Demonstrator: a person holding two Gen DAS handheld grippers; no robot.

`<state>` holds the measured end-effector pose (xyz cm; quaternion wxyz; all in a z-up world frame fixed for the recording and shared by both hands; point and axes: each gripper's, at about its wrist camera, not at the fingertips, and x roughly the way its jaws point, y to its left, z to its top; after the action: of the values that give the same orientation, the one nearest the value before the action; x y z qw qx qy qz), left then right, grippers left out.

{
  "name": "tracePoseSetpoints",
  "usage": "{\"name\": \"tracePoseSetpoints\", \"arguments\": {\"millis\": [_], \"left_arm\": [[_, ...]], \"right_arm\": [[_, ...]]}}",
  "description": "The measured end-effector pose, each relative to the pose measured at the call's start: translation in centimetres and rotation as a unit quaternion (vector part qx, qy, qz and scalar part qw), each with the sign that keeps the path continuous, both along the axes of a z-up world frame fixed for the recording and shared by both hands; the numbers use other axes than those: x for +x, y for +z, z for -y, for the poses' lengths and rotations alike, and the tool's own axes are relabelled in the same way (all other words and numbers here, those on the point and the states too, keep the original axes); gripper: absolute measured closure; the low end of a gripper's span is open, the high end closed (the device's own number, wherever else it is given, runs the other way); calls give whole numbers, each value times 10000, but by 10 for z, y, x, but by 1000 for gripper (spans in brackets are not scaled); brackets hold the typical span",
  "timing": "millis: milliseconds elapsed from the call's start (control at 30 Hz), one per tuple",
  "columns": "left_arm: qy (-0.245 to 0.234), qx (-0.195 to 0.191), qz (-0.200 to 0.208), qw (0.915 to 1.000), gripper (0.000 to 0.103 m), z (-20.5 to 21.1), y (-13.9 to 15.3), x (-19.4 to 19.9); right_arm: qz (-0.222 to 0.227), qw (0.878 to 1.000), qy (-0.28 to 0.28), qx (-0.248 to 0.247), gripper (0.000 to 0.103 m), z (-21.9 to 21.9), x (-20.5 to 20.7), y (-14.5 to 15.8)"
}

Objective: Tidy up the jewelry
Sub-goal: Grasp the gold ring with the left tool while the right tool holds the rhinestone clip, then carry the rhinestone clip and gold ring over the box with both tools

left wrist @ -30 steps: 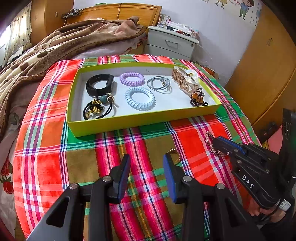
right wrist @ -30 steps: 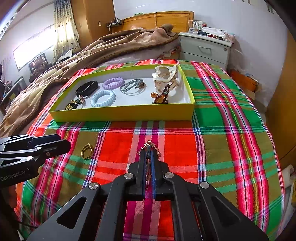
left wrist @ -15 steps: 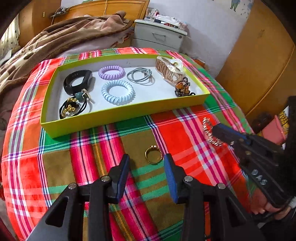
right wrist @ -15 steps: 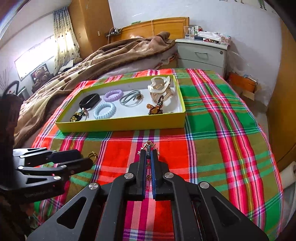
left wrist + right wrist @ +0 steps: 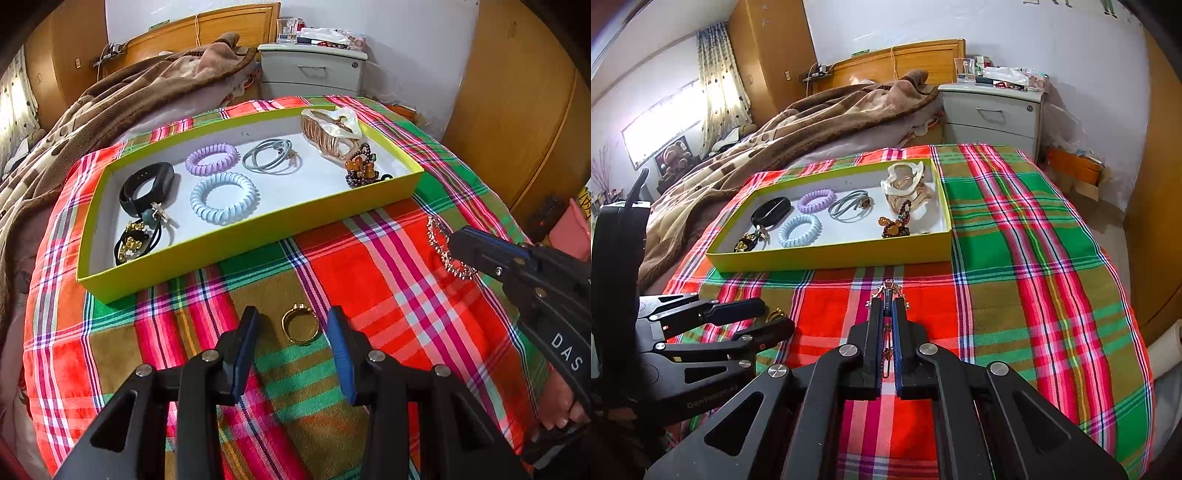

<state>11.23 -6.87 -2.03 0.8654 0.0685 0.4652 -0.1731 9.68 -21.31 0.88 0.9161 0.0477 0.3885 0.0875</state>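
Since the earlier frame the left gripper (image 5: 291, 328) has come forward over the plaid cloth (image 5: 388, 280) until the gold ring (image 5: 300, 328) lies between its two released fingers (image 5: 246, 332), where before it lay ahead of them.

Left wrist view: the ring lies flat on the cloth, just in front of the yellow tray (image 5: 258, 229), with neither finger touching it. The tray holds a black band (image 5: 147, 182), a blue coil tie (image 5: 222, 198), a purple coil tie (image 5: 211, 158), grey loops (image 5: 267, 160), a claw clip (image 5: 328, 133) and a beaded piece (image 5: 362, 166). At right, the right gripper (image 5: 456, 242) is clenched on a beaded bracelet (image 5: 443, 251), held clear of the cloth.

Right wrist view: the right gripper (image 5: 886, 295) has its fingers (image 5: 875, 317) pressed together on the bracelet (image 5: 888, 290), whose links show at the tips and hang in the gap. The left gripper (image 5: 775, 321) sits low at left, the ring (image 5: 776, 314) partly hidden between its fingers.

To do the step well, the left fingers should probably sink until their tips meet the cloth on either side of the ring, then shut slowly across the band; a flat, thin ring may slide or flip if pinched too high.
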Motion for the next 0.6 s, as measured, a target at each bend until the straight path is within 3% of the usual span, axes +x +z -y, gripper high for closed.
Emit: {"name": "tracePoseSetpoints", "arguments": {"millis": [267,600], "left_arm": [[48,37,18,10000,81,-1,1,-1],[60,-93,8,9999,81,-7,4,-2]], "right_arm": [[18,10000,13,-7,99,-2,0,1],[74,10000,-1,-40,99,-4,-1,6]]}}
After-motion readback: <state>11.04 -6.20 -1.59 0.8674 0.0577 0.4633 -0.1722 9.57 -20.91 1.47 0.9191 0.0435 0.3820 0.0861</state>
